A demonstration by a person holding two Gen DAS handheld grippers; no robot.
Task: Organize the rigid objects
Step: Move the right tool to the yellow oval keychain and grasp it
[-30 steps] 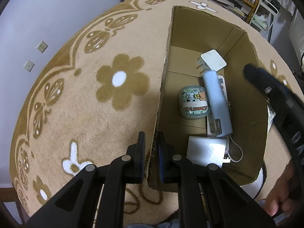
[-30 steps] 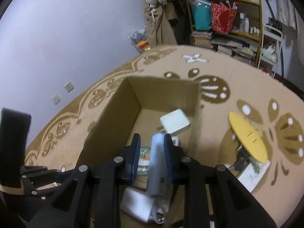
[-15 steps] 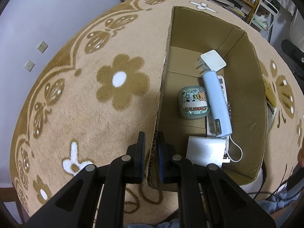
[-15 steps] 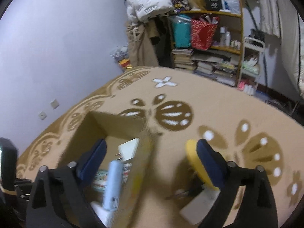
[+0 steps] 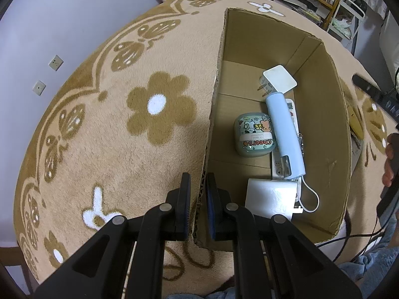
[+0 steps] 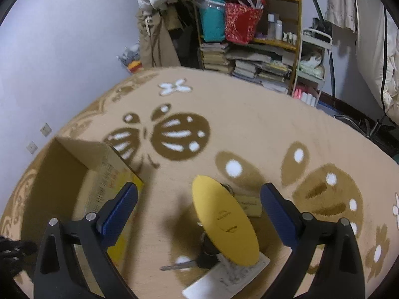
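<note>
Box part-filled, loose pile outstanding

Cardboard box (image 5: pixel 321 134) stands on the patterned rug (image 5: pixel 124 129) and already holds several items: a white plug adapter (image 5: pixel 279 77) at 12 o'clock, a pale blue cylindrical device (image 5: pixel 284 137) lying along the middle over a white power strip (image 5: pixel 291 109), a mint-green cartoon case (image 5: pixel 254 134) at its 9 o'clock side, and a white flat pack (image 5: pixel 270 196) at 6 o'clock. Left gripper (image 5: pixel 199 194) is clamped narrow on the box's near wall, steadying it.

Right gripper (image 6: pixel 199 199) has just been opening and now stands wide with nothing pressed between the jaws. It hangs over the remaining pile on the rug, at 3 o'clock of the box: a yellow oval object (image 6: pixel 224 221), a dark key (image 6: pixel 184 264) beneath it, a printed white card (image 6: pixel 224 276) and a small tan tag (image 6: pixel 249 205).

Judgement: the task is past halfway; the pile outside the box is not yet packed, and the yellow piece looks like the next pick.

Writing: the case reads "cheers". Red print on the box's outer wall is too blurred to read. A dark box on the far shelf (image 6: pixel 249 12) shows "40".
</note>
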